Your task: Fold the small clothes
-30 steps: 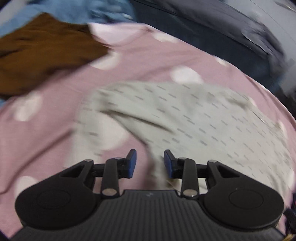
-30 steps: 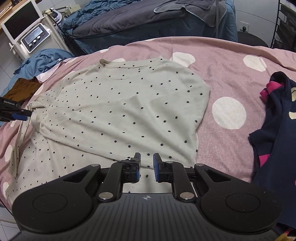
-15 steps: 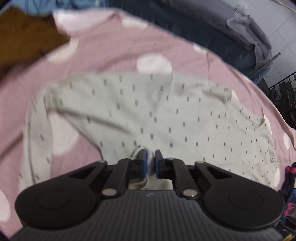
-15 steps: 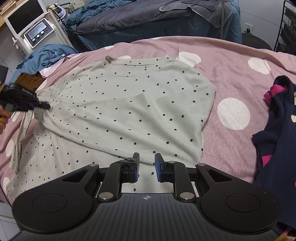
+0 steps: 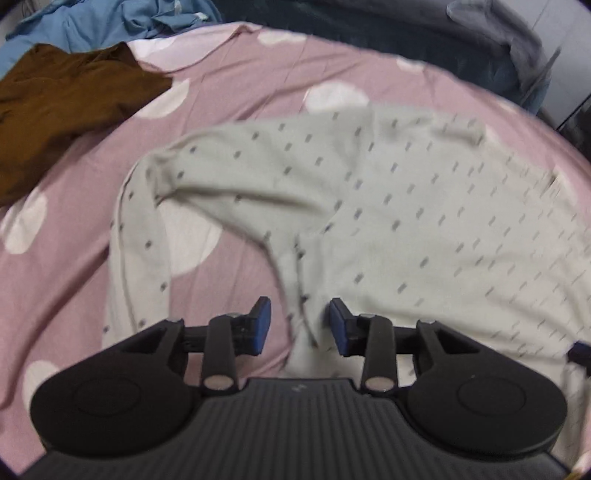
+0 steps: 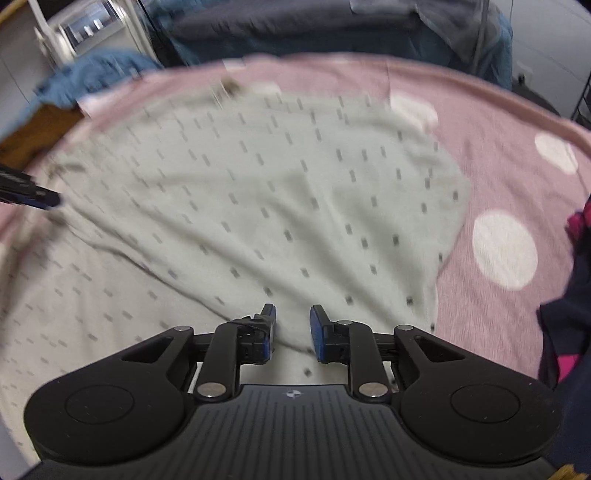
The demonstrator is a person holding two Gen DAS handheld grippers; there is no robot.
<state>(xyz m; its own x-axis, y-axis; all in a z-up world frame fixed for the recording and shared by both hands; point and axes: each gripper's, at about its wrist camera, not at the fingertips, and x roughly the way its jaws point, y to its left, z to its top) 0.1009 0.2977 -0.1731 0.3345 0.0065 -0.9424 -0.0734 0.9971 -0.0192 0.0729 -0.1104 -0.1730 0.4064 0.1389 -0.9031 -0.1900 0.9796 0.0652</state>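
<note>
Our left gripper (image 5: 300, 325) has its jaws parted and opening, with a raised ridge of the pale dotted shirt (image 5: 388, 221) standing between the blue pads (image 5: 261, 328); the pads are not pressing on the cloth. Our right gripper (image 6: 292, 332) is also parted and opening, its pads over the folded edge of the same shirt (image 6: 277, 192), nothing pinched between them. From the right wrist view the left gripper's tip (image 6: 33, 194) shows at the far left edge of the shirt.

The shirt lies spread on the pink bedspread (image 5: 74, 266) with white spots, one sleeve (image 5: 136, 258) trailing down to the left in the left wrist view, the body partly folded over itself. Both views are blurred. Beyond the shirt a brown garment (image 5: 62, 110) lies on the bedspread, with blue cloth (image 5: 110, 22) behind it. At the right edge of the right wrist view is a navy and pink garment (image 6: 570, 302), apart from the shirt
</note>
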